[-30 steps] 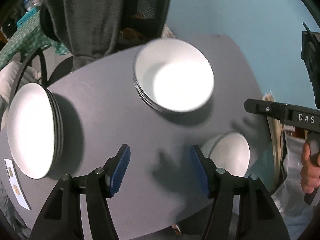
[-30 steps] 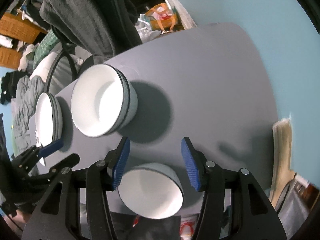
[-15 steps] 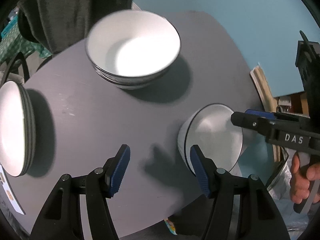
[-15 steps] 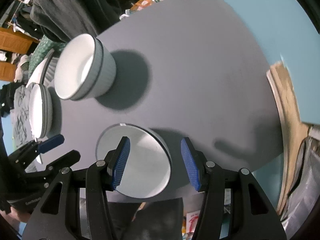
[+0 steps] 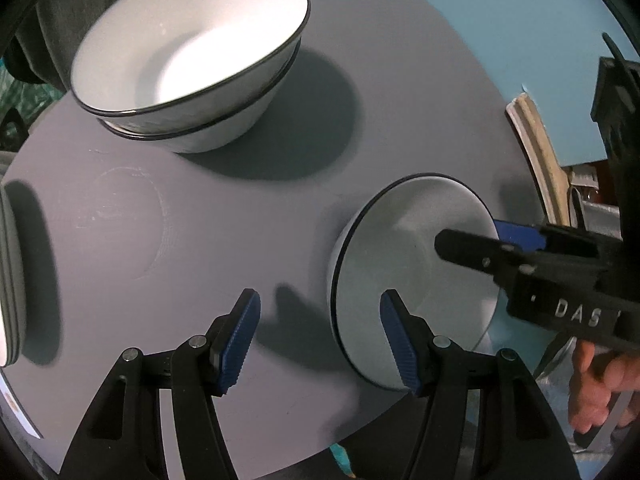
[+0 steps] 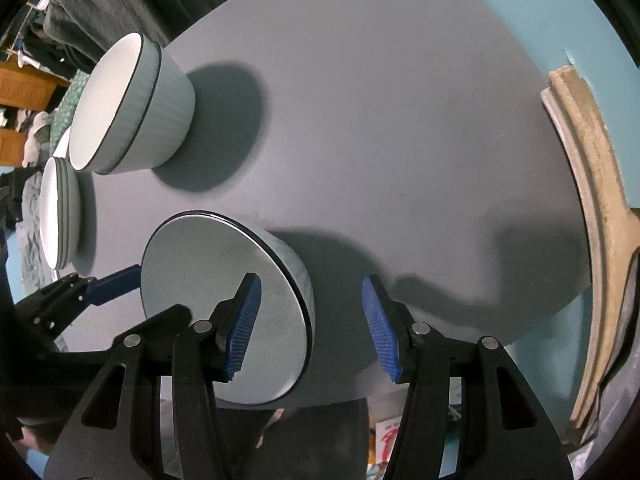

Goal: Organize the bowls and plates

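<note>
A single white bowl (image 5: 404, 256) with a dark rim stands near the front edge of the round grey table (image 5: 200, 240). My right gripper (image 6: 312, 328) is open, its left finger over the bowl's (image 6: 216, 292) inside and its right finger outside the wall. My left gripper (image 5: 320, 340) is open, low over the table just left of the bowl, its right finger at the near rim. A stack of two white bowls (image 5: 192, 56) stands at the back. A stack of white plates (image 6: 58, 216) stands at the left edge.
A dark garment (image 6: 112, 4) hangs over a chair behind the table. A wooden board (image 6: 596, 216) leans by the blue wall on the right. A card (image 5: 16, 408) lies at the table's left edge.
Both grippers have dropped lower and closer to the single bowl. My right gripper's fingers now straddle its right wall. Both stay open.
</note>
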Demonstrator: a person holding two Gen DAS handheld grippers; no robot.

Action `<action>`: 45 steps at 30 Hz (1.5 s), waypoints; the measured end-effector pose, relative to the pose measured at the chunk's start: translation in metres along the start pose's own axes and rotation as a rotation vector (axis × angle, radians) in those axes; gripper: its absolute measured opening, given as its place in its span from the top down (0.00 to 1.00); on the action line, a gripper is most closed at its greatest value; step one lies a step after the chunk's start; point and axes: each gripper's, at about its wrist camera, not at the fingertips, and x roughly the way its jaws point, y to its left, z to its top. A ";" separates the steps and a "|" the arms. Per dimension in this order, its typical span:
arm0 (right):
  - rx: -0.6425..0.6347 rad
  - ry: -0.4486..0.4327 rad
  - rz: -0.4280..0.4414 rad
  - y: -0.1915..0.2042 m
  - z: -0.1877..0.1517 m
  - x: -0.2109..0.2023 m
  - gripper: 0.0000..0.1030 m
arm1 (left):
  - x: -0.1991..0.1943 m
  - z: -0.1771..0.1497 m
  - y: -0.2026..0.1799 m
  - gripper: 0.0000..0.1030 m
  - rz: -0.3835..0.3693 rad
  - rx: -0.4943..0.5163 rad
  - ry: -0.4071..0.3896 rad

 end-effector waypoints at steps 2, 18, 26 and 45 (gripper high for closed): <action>-0.006 0.004 -0.002 0.000 0.001 0.003 0.48 | 0.004 0.002 0.001 0.38 -0.003 -0.010 -0.001; -0.003 0.036 0.032 -0.002 0.004 0.020 0.87 | 0.018 0.005 0.014 0.69 -0.036 -0.065 0.043; 0.013 0.048 0.036 -0.005 0.009 0.017 0.89 | 0.022 0.013 0.016 0.91 -0.067 -0.040 0.086; -0.059 0.067 0.057 0.041 0.011 -0.004 0.92 | -0.034 -0.001 0.059 0.92 0.022 -0.117 0.010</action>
